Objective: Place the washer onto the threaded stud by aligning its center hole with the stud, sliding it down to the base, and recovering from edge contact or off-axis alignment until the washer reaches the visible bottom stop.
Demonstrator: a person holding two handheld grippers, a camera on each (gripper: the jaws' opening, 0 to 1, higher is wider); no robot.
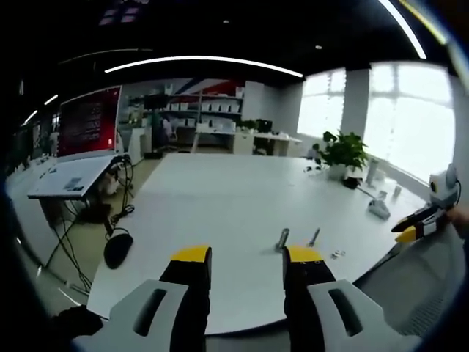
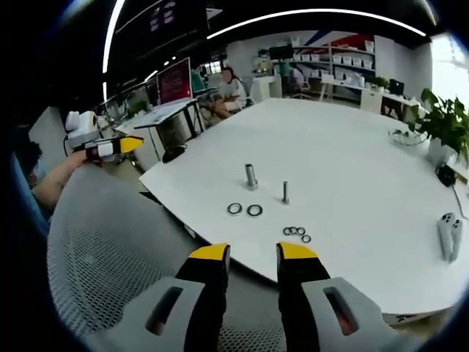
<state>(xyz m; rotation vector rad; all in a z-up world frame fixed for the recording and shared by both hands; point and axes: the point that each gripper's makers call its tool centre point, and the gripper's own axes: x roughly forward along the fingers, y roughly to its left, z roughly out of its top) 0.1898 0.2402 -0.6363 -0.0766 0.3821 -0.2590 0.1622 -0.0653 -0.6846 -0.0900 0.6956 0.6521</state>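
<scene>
Two studs (image 2: 251,177) and six washers (image 2: 244,210) on the table (image 2: 352,161) — both hand-held grippers (image 2: 252,253) gape apart, holding nothing.

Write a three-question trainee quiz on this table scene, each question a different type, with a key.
1. True or false: a washer already sits on the thin threaded stud.
2. Multiple choice: the two large washers lie
A. on the thick stud
B. flat on the white table, near the thick stud
C. between the right gripper jaws
3. Fill in: the jaws of the left gripper stand ____ with nothing between them.

Key
1. False; the stud stands bare.
2. B
3. open
</scene>
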